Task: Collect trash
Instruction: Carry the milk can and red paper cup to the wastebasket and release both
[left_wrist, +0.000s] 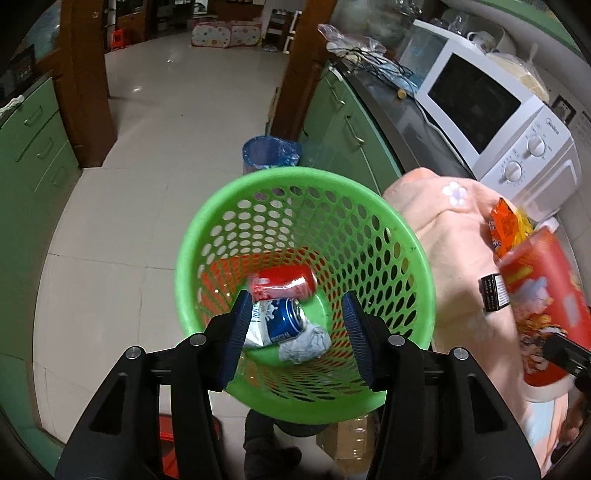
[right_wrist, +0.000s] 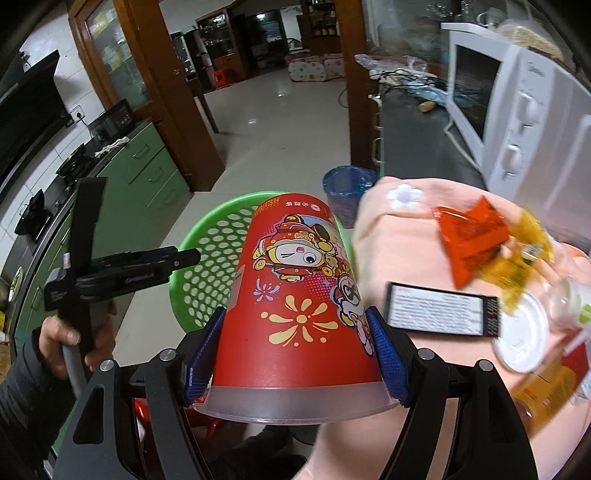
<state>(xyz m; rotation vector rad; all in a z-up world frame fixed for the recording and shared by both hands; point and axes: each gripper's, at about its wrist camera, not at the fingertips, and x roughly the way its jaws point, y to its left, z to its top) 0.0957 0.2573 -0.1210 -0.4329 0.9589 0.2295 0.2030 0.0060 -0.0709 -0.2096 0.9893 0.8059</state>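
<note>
The right gripper (right_wrist: 295, 354) clamps a red cartoon-printed cup (right_wrist: 295, 295) between its blue pads, rim toward the camera, base over the green perforated basket (right_wrist: 207, 251). The left gripper (left_wrist: 295, 332) hangs open over that basket (left_wrist: 207, 221), where a red can (left_wrist: 284, 282), blue can (left_wrist: 284, 321) and crumpled tissue (left_wrist: 306, 343) lie.

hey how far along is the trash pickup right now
Done: a red can, a blue can and a crumpled tissue lie in the green basket. In hand: the right gripper clamps a red paper cup beside the basket. Left: an orange wrapper, a yellow wrapper, a black box on the peach cloth.
</note>
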